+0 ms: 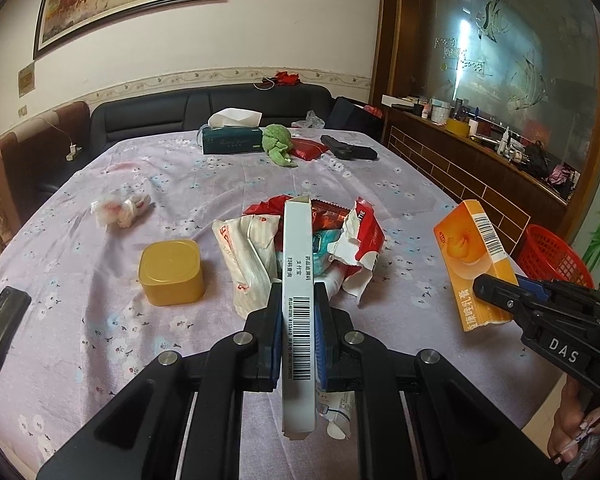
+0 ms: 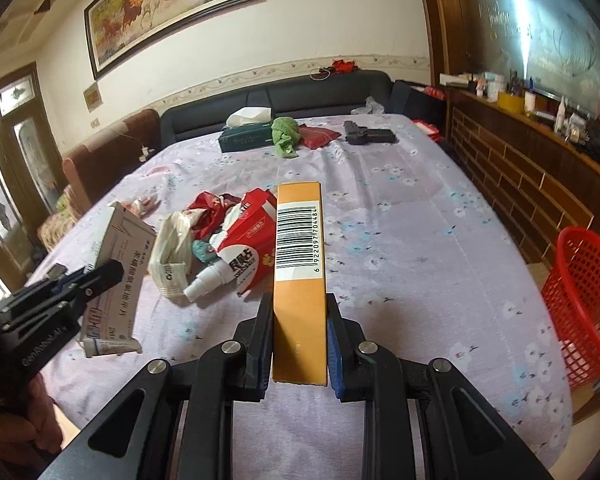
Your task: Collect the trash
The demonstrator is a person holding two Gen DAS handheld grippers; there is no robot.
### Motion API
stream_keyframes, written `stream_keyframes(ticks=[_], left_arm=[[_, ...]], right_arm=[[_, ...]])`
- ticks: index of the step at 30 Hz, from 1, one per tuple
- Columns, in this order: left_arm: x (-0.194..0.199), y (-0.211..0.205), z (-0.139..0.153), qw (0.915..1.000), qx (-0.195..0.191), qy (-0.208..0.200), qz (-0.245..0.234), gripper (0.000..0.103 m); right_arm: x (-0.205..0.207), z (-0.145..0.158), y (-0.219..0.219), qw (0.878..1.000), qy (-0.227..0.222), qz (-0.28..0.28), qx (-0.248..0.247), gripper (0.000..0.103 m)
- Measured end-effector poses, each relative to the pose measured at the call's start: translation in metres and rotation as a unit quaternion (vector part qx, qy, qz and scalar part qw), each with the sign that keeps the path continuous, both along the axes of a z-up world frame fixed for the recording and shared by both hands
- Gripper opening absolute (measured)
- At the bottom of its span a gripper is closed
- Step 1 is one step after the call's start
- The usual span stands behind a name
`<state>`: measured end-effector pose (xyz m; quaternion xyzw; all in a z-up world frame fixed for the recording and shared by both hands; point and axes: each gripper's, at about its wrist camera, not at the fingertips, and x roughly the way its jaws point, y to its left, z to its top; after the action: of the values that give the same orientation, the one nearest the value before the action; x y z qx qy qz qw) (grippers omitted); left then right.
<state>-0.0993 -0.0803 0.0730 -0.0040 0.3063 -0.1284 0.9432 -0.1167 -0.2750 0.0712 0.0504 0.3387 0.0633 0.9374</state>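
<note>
Black tongs w/ blue pads, silver screws; "DAS" marking.

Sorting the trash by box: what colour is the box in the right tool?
Orange box, clearest in the left wrist view.

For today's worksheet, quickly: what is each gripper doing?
Left gripper: closed on the white box.
Right gripper: closed on the orange box.

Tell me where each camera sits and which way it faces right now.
Left wrist: on the left gripper, facing down the table; clamps a white box; right gripper with orange box at right edge.
Right wrist: on the right gripper, same heading; left gripper at left edge.
Shared: wrapper pile, red basket, tissue box.
</note>
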Motion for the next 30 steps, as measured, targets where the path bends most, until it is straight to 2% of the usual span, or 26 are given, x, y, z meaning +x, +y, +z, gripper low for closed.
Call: stream_keyframes(ticks=[21,26,30], left_arm=[[0.001,-0.004,-0.003,0.9999,-0.007,0.006,-0.014,0.012],[0.002,-0.007,-0.001,0.9997,-0.012,0.009,-0.021,0.012],[0.005,-0.014,0.006,0.999,-0.022,0.012,-0.037,0.012]], right_arm=[[0.002,-0.004,0.0,1.0,0.005,-0.004,-0.016,0.024],[0.002,-0.005,0.0,1.0,0.006,-0.004,-0.01,0.024],[0.001,-0.002,-0.01,1.0,0.004,-0.005,0.013,0.024]])
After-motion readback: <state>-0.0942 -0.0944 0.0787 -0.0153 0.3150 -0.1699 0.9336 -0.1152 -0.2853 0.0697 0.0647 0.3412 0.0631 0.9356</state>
